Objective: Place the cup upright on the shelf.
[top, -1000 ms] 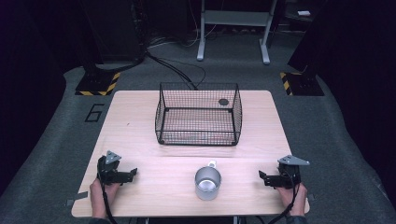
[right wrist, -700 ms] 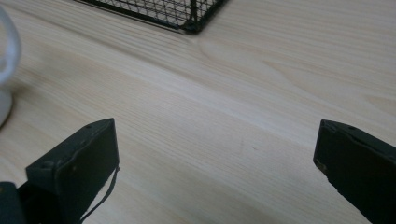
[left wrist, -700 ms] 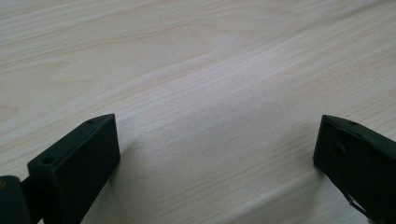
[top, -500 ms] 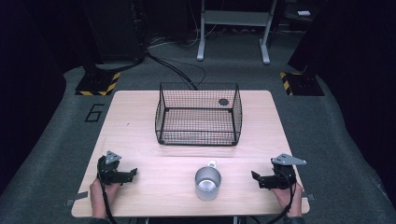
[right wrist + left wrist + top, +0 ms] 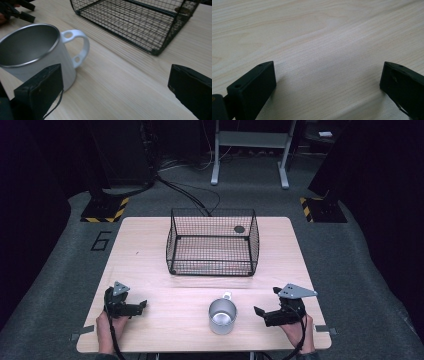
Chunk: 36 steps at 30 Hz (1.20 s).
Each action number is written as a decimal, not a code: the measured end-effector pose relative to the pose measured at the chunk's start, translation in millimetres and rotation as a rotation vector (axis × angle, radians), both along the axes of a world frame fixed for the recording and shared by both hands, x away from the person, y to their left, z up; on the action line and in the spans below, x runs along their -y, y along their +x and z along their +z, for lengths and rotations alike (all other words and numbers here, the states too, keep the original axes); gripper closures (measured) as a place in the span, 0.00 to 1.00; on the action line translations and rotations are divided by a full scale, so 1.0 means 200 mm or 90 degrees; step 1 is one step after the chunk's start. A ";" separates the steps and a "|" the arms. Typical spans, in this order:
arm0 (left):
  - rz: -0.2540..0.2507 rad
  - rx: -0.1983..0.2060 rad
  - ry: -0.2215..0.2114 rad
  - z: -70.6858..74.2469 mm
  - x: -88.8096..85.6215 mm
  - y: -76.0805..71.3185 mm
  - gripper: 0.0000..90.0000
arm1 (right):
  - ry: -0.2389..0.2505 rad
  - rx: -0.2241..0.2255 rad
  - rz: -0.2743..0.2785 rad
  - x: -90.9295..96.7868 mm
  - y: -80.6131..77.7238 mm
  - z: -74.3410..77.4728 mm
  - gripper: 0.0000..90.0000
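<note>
- Mug (image 5: pixel 222 315) stands upright on the table (image 5: pixel 150 270), lower centre of the high view, handle toward the basket (image 5: pixel 212 242).
- Right gripper (image 5: pixel 260 312), lower right, has its jaws spread and holds nothing; it is near the mug, not touching.
- In the right gripper view the mug (image 5: pixel 37 55) sits at left, behind the left jaw.
- Left gripper (image 5: pixel 142 304), lower left, is spread too, over bare table, well apart from the mug.

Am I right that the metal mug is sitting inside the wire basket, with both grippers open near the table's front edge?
Not quite: the metal mug stands on the table in front of the wire basket, outside it, as the high view shows. Both grippers are open.
</note>
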<state>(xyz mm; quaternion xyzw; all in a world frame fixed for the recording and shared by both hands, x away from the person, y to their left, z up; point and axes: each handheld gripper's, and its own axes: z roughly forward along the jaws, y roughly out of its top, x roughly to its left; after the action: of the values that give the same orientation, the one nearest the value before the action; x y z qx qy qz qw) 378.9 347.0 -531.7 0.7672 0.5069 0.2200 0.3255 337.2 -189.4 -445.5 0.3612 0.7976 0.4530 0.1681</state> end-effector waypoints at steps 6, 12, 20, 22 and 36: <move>0.000 0.000 0.000 0.00 0.00 0.00 0.00 | 0.013 0.008 0.050 -0.09 -0.02 0.04 0.00; 0.001 0.004 -0.001 0.00 0.00 0.00 0.00 | 0.019 0.010 0.088 -0.18 -0.03 0.06 0.00; 0.001 0.003 -0.001 0.00 0.00 0.00 0.00 | 0.016 0.008 0.140 -0.31 -0.04 0.06 0.00; 0.001 0.003 -0.001 0.00 0.00 0.00 0.00 | 0.012 0.008 0.154 -0.34 -0.03 0.05 0.00; 0.001 0.003 -0.001 0.00 0.00 0.00 0.00 | -0.005 0.008 0.210 -0.50 -0.03 0.01 0.00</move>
<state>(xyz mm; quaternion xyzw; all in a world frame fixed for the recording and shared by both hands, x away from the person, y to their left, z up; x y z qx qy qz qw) 378.9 346.9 -532.1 0.7662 0.5069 0.2215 0.3271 331.5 -90.0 -444.2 0.2217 0.8468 0.4735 0.0976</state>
